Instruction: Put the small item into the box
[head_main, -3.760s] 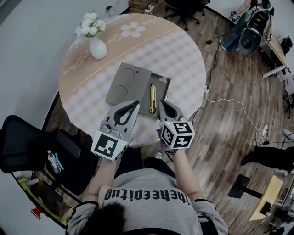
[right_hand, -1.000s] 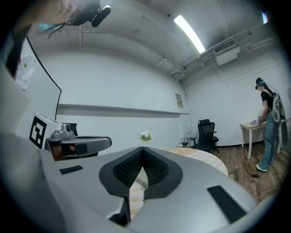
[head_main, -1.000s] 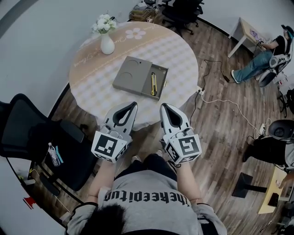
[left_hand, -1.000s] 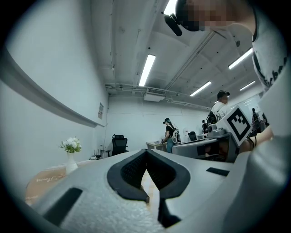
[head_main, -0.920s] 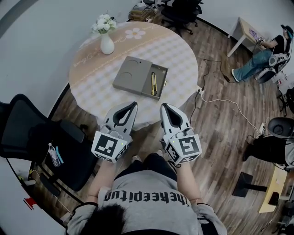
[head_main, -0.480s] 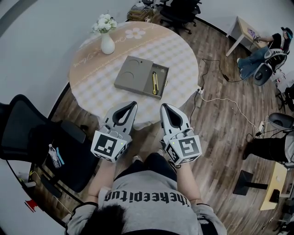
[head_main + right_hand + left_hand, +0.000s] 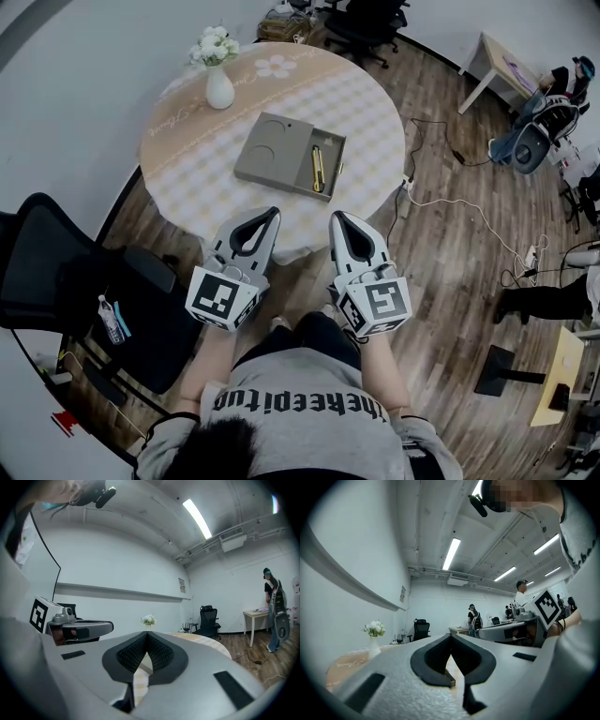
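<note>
Jaws on our left gripper [image 7: 275,213] meet at the tips with nothing between them, and those on our right gripper [image 7: 337,217] are closed and empty in the same way. We hold the two grippers side by side and level, on the near side of the box [image 7: 277,150] and well short of it, by the near rim of the round tabletop [image 7: 370,103].

The box lies open. Its flat grey half, with two round hollows, is on the left, and a tray half is on the right. The yellow knife [image 7: 317,169] lies lengthwise in the tray half, well apart from both grippers and touching neither; our right gripper is the nearer one.

Beyond the box, towards the far left rim, stands a white vase [image 7: 218,92] of white flowers. Left of the box, off the tabletop, we see a black chair [image 7: 47,272]. In each gripper view, only checked cloth shows through the hollow behind the closed tips.
</note>
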Demonstrator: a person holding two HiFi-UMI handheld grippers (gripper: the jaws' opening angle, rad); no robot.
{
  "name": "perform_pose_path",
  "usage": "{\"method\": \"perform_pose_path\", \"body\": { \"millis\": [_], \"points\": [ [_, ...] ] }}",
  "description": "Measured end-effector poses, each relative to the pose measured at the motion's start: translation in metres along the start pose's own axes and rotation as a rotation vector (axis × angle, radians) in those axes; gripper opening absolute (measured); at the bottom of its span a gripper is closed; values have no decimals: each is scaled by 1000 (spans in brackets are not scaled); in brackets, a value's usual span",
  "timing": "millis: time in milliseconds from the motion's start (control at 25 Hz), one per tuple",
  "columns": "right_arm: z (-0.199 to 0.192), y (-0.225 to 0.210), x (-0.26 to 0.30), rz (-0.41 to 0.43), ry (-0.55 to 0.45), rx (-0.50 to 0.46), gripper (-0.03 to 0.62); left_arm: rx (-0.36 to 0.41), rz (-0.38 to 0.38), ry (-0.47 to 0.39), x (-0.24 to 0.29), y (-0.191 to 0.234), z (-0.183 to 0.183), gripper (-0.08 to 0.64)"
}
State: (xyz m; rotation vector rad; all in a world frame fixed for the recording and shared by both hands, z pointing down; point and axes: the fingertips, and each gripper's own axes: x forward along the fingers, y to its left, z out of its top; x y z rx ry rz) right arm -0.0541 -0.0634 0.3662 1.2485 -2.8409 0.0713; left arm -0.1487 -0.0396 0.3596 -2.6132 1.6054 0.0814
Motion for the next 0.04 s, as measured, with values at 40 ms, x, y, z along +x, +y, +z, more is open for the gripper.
{"method": "perform_pose_path", "body": {
  "millis": [40],
  "points": [
    [0,1,0,-2,2,-2,6,0,0,-1,-1,1,0,14]
  ]
}}
